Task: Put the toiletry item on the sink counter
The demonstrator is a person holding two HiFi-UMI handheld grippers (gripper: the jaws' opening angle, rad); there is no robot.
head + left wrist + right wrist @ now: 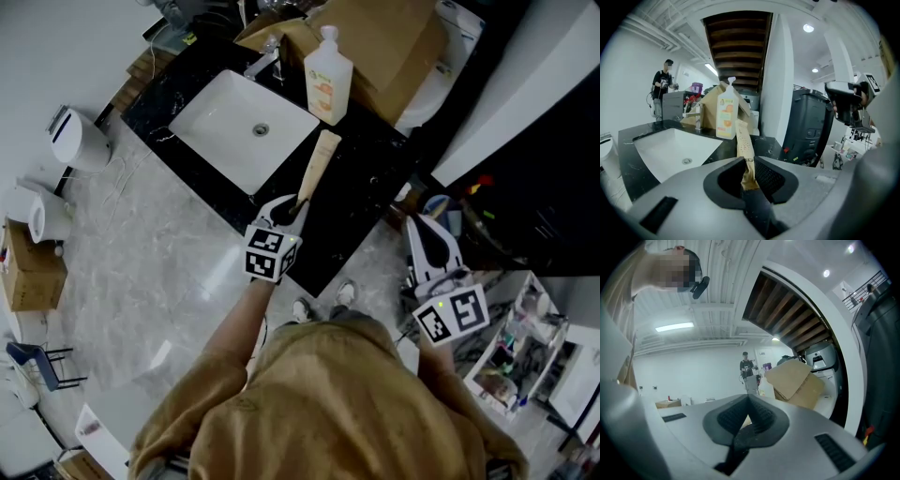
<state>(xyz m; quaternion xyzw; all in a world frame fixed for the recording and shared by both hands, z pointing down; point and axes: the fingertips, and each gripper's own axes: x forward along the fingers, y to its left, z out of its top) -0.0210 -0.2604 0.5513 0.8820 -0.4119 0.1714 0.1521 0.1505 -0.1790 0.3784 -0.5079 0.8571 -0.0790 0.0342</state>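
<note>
Placing tube [317, 169] on bench [370, 178]
Left tool [289, 214] pinches its end; lay it flat at 3 o'clock of sink [211, 112]. Right tool [427, 236] closed, empty.

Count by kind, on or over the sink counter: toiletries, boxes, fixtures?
White bottle: 1
Tan tube, clamped in the left gripper: 1
Cardboard box: 1
Faucet: 1
Basin: 1
Total: 5
</note>
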